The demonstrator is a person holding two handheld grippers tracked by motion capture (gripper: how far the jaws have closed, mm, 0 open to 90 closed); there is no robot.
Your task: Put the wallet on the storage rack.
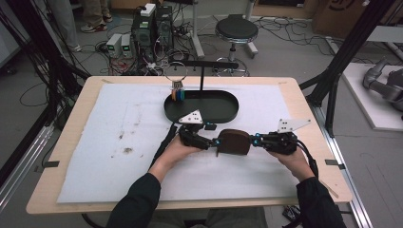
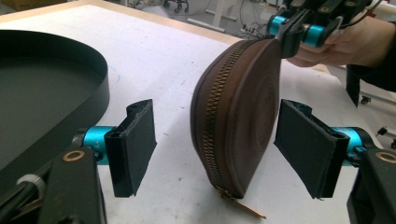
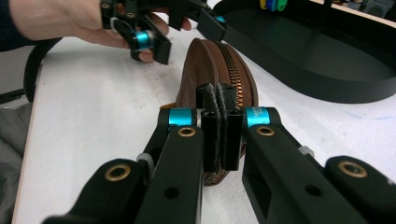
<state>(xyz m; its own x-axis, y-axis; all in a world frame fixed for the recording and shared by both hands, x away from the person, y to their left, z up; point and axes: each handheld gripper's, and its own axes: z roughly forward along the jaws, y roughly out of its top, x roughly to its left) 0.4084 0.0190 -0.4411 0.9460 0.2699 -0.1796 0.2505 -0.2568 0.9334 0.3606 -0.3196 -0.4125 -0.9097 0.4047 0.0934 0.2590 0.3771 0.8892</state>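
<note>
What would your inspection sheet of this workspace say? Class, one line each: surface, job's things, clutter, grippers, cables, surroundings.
Surface: wooden table under a white mat with brown stains.
Job's things: brown zip pouch standing on edge, zipper shut.
Clutter: black oval tray; coloured items at its rim, too small to identify.
Grippers: left gripper open, jaws either side of the pouch, not touching; right gripper shut on the pouch's edge.
Cables: one trailing from each gripper; tangles on the floor.
Surroundings: stool, electronics boxes, black frame posts.
</note>
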